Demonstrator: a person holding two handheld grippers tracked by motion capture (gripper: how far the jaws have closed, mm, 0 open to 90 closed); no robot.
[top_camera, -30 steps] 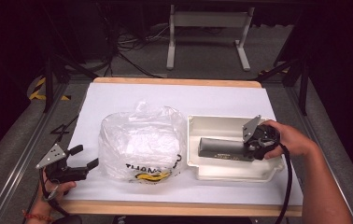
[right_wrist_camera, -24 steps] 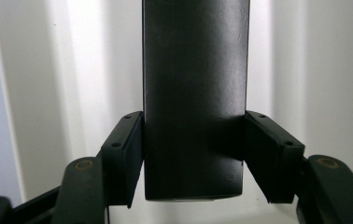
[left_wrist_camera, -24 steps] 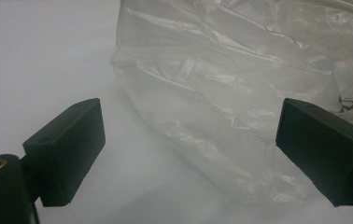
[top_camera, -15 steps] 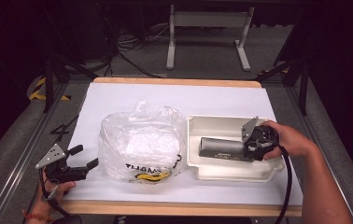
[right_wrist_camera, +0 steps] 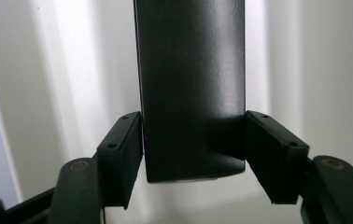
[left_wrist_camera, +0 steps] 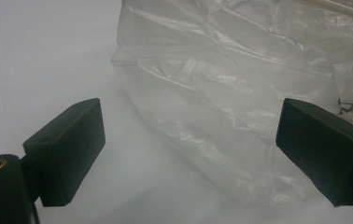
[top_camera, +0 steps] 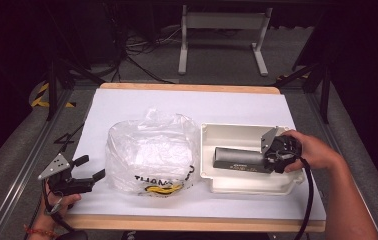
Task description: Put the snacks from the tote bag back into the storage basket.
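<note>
1. Your left hand (top_camera: 57, 197) sits at the table's 7 o'clock corner and holds the left gripper (top_camera: 91, 169), which points toward 3 o'clock with its jaws wide apart.
2. Your right forearm comes in from 5 o'clock. The right gripper (top_camera: 266, 159) points toward 9 o'clock; its jaws have just been easing apart and stand narrow.

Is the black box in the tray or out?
In: the black box lies flat inside the white tray, between the right gripper's pads.
</note>
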